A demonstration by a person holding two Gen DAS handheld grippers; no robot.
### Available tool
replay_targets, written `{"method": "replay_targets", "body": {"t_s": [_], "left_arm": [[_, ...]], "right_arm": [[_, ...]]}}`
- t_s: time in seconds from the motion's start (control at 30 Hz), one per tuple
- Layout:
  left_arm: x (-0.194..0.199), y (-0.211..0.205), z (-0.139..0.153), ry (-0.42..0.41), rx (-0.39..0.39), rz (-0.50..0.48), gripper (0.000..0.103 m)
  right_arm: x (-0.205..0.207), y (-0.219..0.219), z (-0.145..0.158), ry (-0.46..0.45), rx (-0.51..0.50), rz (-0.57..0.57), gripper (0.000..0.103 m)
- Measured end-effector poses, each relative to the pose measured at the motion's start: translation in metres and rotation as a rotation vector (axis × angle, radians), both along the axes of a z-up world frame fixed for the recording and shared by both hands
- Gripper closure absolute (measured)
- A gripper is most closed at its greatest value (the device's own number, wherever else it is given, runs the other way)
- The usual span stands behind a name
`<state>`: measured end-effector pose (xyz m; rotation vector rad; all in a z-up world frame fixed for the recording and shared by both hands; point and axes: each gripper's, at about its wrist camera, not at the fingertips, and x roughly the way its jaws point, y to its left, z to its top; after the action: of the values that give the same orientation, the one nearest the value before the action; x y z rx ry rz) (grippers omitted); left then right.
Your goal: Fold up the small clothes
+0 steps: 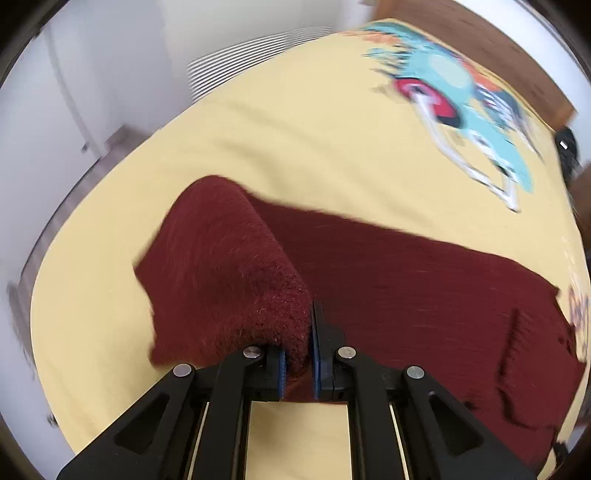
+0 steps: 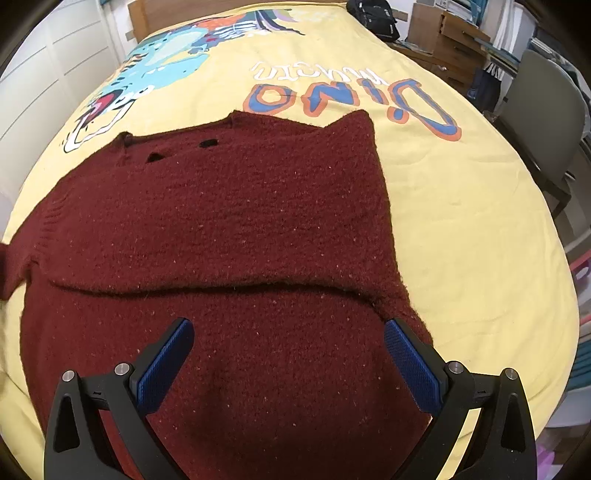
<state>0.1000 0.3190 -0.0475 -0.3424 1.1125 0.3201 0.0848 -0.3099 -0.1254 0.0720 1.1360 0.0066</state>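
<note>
Sweater (image 2: 229, 221), dark red knit with pale flecks, lying flat on a yellow bedsheet (image 2: 461, 229) printed with a cartoon dinosaur (image 2: 155, 70) and the lettering "Dino" (image 2: 354, 99). In the right wrist view the neckline faces away from the camera, toward the lettering, and the hem lies nearest the gripper, so the body's long axis runs from the near edge toward the far end of the bed. Right side folded in over the body: straight edge down the right, horizontal fold edge across the middle. Two small dark openings near the collar.

Sleeve (image 1: 221, 273), same knit, lifted off the sheet in the left wrist view and draped forward over the clamp; the rest of the garment spreads flat to the right. That view is motion-blurred.

Left gripper (image 1: 297, 354): blue pads pressed together on the sleeve, cloth pinched between them.

Right gripper (image 2: 288, 365): fingers spread wide above the lower body of the sweater, nothing between the pads.

Surroundings: wooden headboard (image 2: 155, 11), black bag (image 2: 376, 16) at the far end of the bed, grey chair (image 2: 546, 122) to the right, white cupboard doors (image 2: 40, 74) to the left.
</note>
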Motion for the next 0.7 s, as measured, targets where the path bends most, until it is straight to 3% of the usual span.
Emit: {"method": "replay_targets", "body": {"t_s": [0.13, 0.3, 0.37, 0.43, 0.7], "left_arm": [[0.028, -0.068, 0.023, -0.056, 0.002, -0.143, 0.095], [0.035, -0.149, 0.036, -0.11, -0.071, -0.282, 0.095], [0.046, -0.189, 0.041, -0.126, -0.054, -0.353, 0.095], [0.076, -0.222, 0.036, -0.127, -0.041, -0.416, 0.095], [0.105, -0.343, 0.022, -0.123, -0.076, -0.594, 0.095]], "right_arm": [[0.007, -0.001, 0.006, -0.011, -0.001, 0.0, 0.0], [0.021, -0.005, 0.019, -0.039, 0.014, 0.002, 0.0], [0.029, -0.007, 0.023, -0.048, 0.018, 0.005, 0.0], [0.036, -0.012, 0.025, -0.046, 0.022, 0.0, 0.0], [0.044, -0.04, 0.042, -0.069, 0.029, -0.046, 0.0]]}}
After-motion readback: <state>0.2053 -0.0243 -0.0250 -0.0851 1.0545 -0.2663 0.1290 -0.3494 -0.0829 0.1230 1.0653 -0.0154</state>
